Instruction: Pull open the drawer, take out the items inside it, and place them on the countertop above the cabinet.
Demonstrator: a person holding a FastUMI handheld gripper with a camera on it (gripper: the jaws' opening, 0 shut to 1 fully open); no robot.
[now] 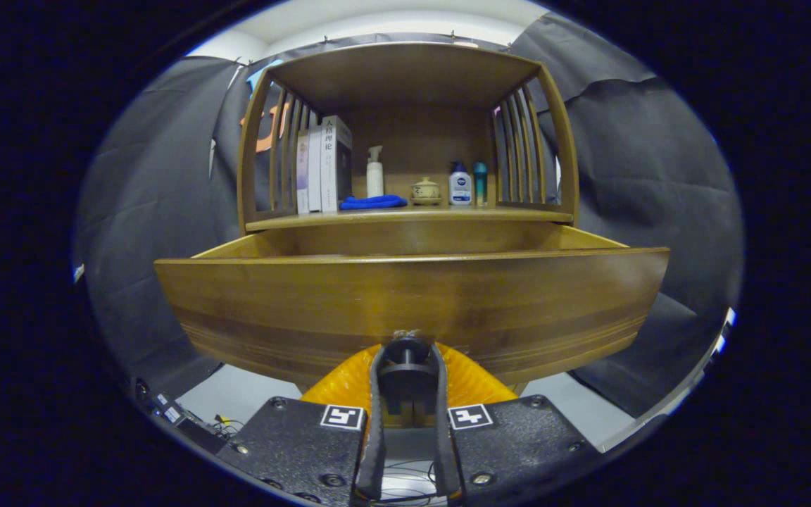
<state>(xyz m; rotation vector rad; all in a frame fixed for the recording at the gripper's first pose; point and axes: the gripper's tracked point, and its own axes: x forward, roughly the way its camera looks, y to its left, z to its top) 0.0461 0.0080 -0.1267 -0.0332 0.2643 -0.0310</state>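
Black cloth walls (659,176), pale floor (236,394)

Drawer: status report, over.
Gripper shut on drawer knob. Drawer pulled out, contents hidden behind its front panel. Countertop already holds books, bottles, blue cloth. Nothing blocking.

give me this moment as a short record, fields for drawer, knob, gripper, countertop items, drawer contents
drawer: the drawer is pulled out from the cabinet, its front panel facing the camera
knob: the dark knob sits low on the drawer front, between the fingers
gripper: the gripper is closed around the knob, both fingers against its sides
countertop items: books, a white pump bottle, a blue cloth, a small lidded pot, a white and blue bottle, a teal bottle
drawer contents: hidden behind the front panel, cannot tell
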